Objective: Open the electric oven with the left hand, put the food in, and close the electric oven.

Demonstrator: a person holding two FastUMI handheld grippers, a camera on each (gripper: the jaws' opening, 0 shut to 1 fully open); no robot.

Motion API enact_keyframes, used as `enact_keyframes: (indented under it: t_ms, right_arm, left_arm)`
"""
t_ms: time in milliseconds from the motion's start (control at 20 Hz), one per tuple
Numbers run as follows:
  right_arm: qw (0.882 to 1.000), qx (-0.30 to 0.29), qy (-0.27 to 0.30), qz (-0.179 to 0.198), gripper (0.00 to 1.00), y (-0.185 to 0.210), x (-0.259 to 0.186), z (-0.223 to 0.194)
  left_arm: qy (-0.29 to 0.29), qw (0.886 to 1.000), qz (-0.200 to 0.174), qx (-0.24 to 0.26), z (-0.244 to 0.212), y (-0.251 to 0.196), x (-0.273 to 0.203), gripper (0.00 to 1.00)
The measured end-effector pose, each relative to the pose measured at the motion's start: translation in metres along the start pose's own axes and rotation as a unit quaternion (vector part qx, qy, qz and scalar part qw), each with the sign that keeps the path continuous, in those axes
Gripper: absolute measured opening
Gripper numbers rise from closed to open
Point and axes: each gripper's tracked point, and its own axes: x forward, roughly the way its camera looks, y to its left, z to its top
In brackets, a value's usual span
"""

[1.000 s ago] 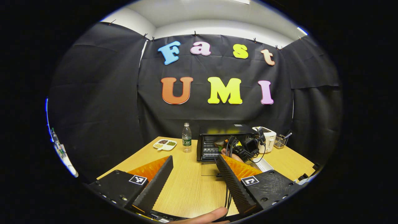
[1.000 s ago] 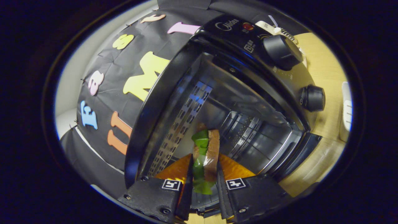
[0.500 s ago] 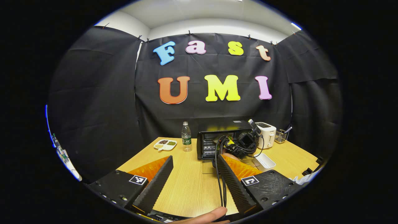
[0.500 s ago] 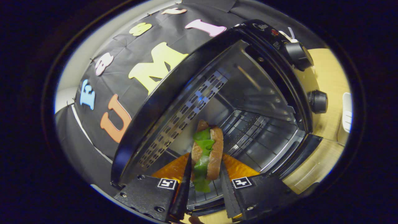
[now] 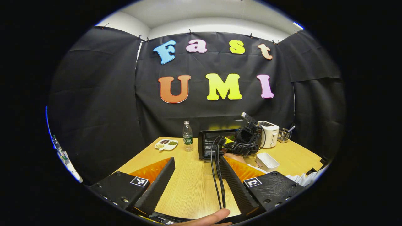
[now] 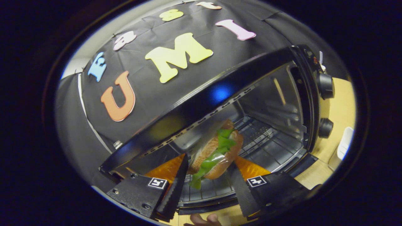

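Note:
In the right gripper view the black electric oven (image 6: 201,103) stands with its mouth wide open and its wire rack (image 6: 267,141) bare. A sandwich (image 6: 216,153) with green lettuce sits tilted just inside the mouth, over the rack's front. My right gripper (image 6: 209,158) is open around it, its fingers spread wider than the sandwich. In the left gripper view my left gripper (image 5: 196,160) hangs open over the wooden table (image 5: 188,188), holding nothing. Far ahead of it the oven (image 5: 209,142) has the right gripper (image 5: 248,139) and a hand at its front, and the glass door (image 5: 208,166) lies flat.
Two knobs (image 6: 325,86) sit on the oven's right side. On the table stand a water bottle (image 5: 187,136), a snack plate (image 5: 166,144), a white toaster (image 5: 270,138), a white tray (image 5: 267,161) and a utensil rack (image 5: 282,135). Black cables (image 5: 216,175) trail across the table.
My right gripper has rolled towards level and spread its fingers. The sandwich, earlier clamped upright, now tips over inside the oven mouth. The left gripper has drawn back slightly.

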Motion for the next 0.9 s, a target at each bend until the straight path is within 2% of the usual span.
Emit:
enact_keyframes:
  t_ms: [50,100,150,200,250,300,350,400,450,500,550,600,800,900]
  right_arm:
    - [1.000,-0.018,0.005,0.000,0.65,0.001,0.001,0.000]
    - [0.999,-0.037,0.009,0.000,0.79,0.002,0.001,0.002]
    - [0.998,-0.057,0.014,-0.001,0.79,0.001,0.003,0.003]
    - [0.997,-0.076,0.025,-0.001,0.66,0.000,0.002,-0.001]
    - [0.994,-0.095,0.048,0.002,0.79,0.000,0.000,-0.006]
    - [0.992,-0.106,0.069,0.004,0.76,-0.002,0.001,-0.014]
    - [0.988,-0.122,0.093,0.003,0.90,-0.005,0.001,-0.023]
    - [0.983,-0.144,0.115,0.002,0.80,-0.007,0.001,-0.029]
    - [0.980,-0.160,0.122,0.001,0.81,-0.006,-0.002,-0.029]
    - [0.976,-0.177,0.125,0.002,0.93,-0.004,-0.003,-0.030]
    - [0.971,-0.198,0.133,-0.003,0.84,-0.003,-0.005,-0.031]
    - [0.967,-0.212,0.138,-0.003,0.95,-0.003,-0.007,-0.033]
    - [0.953,-0.238,0.189,-0.003,0.95,-0.002,-0.022,-0.040]
    - [0.940,-0.265,0.216,-0.007,0.96,-0.007,-0.032,-0.040]
  left_arm:
    - [-0.002,1.000,-0.003,-0.005,0.000,-0.001,0.000,0.94]
    - [0.000,1.000,-0.005,-0.009,-0.001,-0.001,0.002,0.94]
    - [0.002,1.000,-0.005,-0.011,-0.004,0.000,0.002,0.94]
    - [0.005,1.000,-0.003,-0.010,-0.005,0.000,0.003,0.94]
    - [0.008,1.000,-0.001,-0.010,-0.007,0.001,0.004,0.94]
    - [0.011,1.000,0.000,-0.011,-0.009,0.002,0.003,0.94]
    - [0.012,1.000,0.000,-0.013,-0.009,0.002,0.002,0.94]
    - [0.011,1.000,0.001,-0.014,-0.008,0.003,0.002,0.94]
    - [0.010,1.000,0.002,-0.014,-0.007,0.003,0.001,0.94]
    - [0.009,1.000,0.002,-0.015,-0.007,0.003,0.001,0.94]
    - [0.008,1.000,0.001,-0.014,-0.006,0.002,-0.001,0.94]
    - [0.007,1.000,0.002,-0.012,-0.006,0.001,0.000,0.94]
    - [0.009,1.000,0.006,-0.010,-0.007,0.003,-0.001,0.94]
    - [0.007,1.000,0.008,-0.011,-0.006,0.002,0.000,0.94]
